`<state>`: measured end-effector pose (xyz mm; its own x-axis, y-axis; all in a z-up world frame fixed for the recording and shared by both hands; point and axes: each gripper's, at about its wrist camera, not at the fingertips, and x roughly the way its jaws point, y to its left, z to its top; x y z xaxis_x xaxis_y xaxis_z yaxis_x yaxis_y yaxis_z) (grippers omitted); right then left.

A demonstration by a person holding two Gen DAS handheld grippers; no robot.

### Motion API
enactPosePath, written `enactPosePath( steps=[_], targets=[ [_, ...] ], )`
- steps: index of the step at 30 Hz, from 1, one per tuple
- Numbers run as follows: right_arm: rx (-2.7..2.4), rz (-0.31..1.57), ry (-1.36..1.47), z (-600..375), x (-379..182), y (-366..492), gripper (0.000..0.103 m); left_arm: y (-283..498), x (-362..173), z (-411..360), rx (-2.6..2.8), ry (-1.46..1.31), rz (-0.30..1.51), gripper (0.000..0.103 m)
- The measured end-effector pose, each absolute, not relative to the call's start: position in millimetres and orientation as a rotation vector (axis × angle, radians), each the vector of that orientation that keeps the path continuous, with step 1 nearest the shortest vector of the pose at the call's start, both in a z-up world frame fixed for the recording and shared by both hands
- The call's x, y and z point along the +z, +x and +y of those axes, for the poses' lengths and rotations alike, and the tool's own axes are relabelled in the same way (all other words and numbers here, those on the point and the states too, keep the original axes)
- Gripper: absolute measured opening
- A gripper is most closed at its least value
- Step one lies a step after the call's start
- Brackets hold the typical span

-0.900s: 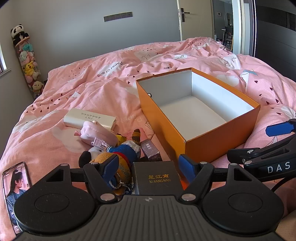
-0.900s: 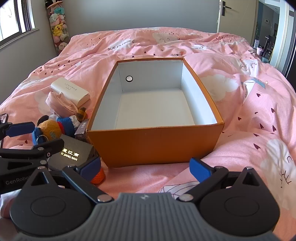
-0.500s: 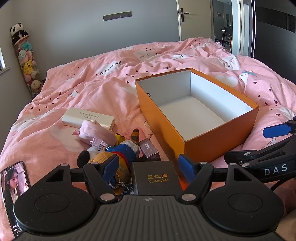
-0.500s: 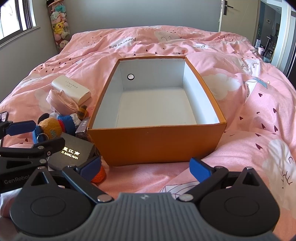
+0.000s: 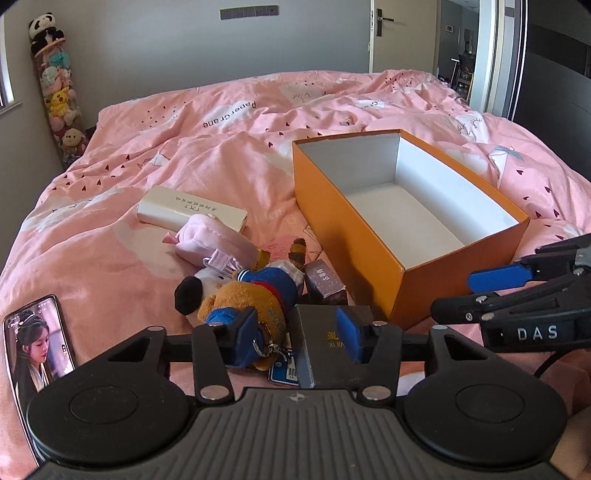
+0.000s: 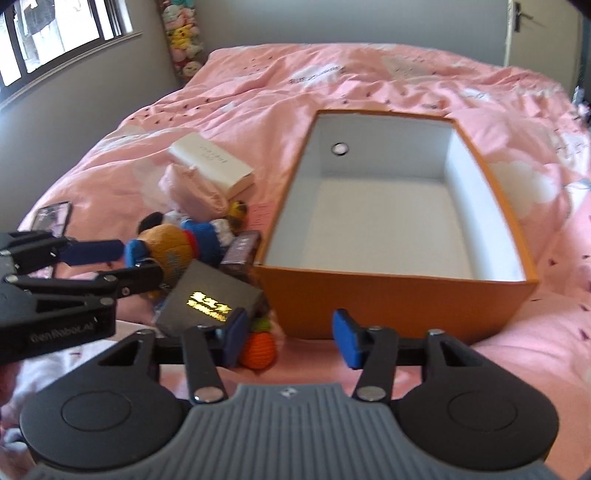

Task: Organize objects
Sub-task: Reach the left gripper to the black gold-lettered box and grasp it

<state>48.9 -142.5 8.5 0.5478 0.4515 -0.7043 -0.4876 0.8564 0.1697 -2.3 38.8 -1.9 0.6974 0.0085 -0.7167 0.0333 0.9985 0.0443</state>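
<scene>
Pink bedding [image 5: 221, 162] printed with small hearts and clouds covers the bed that carries everything, in a grey-walled room with a door at the far side. Only the right wrist view takes in the window [image 6: 62, 33] at the upper left and the round hole [image 6: 340, 148] in the far wall of the orange box [image 6: 399, 299]. It alone shows a small orange knitted toy [image 6: 257, 349] lying just beside the box's near corner, close to the inner finger of the right tongs [image 6: 290, 338]. The left wrist view alone gives a clear look at the phone [image 5: 37, 350] with a lit screen at the left edge, and at a panda plush [image 5: 40, 31] topping a column of soft toys in the corner.

The orange box [image 5: 354, 236] stands open with a bare white inside. To its left lie a cream box [image 5: 192, 214], a pink pouch [image 5: 214, 243], a brown plush in blue clothes [image 5: 255, 295], a small dark carton [image 5: 325, 280] and a black box with gold lettering [image 5: 321, 343]. The left tongs [image 5: 295, 334] are apart: one finger is at the plush, the other over the black box, and contact cannot be judged. The right tongs are also apart, low before the orange box's near wall, gripping nothing.
</scene>
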Motion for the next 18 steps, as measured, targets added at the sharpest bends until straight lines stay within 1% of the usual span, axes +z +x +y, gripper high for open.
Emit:
enactPosePath(
  steps=[1,2,3,5,9,11,12,14,16,18],
  targets=[
    [0.575,0.834,-0.028,-139,8,52,0.045,-2,-4,40,-0.021,0.063,0.812,0.044],
    [0.597,0.870,-0.015,-135,7,56,0.041,-2,-5,41,-0.030,0.062,0.825,0.037],
    [0.616,0.902,0.000,-132,5,59,0.038,-2,-7,43,-0.041,0.048,0.838,0.035],
    [0.643,0.969,0.014,-124,-1,66,0.034,1,-13,49,-0.068,-0.004,0.869,0.033],
    [0.659,1.070,0.020,-111,-17,77,0.034,8,-25,63,-0.115,-0.150,0.922,0.034],
    [0.635,1.098,0.003,-109,-25,81,0.034,14,-31,69,-0.123,-0.218,0.945,0.046],
    [0.620,1.109,-0.001,-110,-26,81,0.031,17,-33,70,-0.117,-0.242,0.954,0.049],
    [0.592,1.133,-0.002,-113,-31,85,0.024,23,-39,76,-0.098,-0.291,0.985,0.065],
    [0.583,1.153,0.007,-115,-34,87,0.024,29,-45,80,-0.094,-0.350,1.022,0.071],
    [0.587,1.170,0.013,-114,-39,90,0.024,35,-53,85,-0.092,-0.401,1.063,0.073]
  ],
)
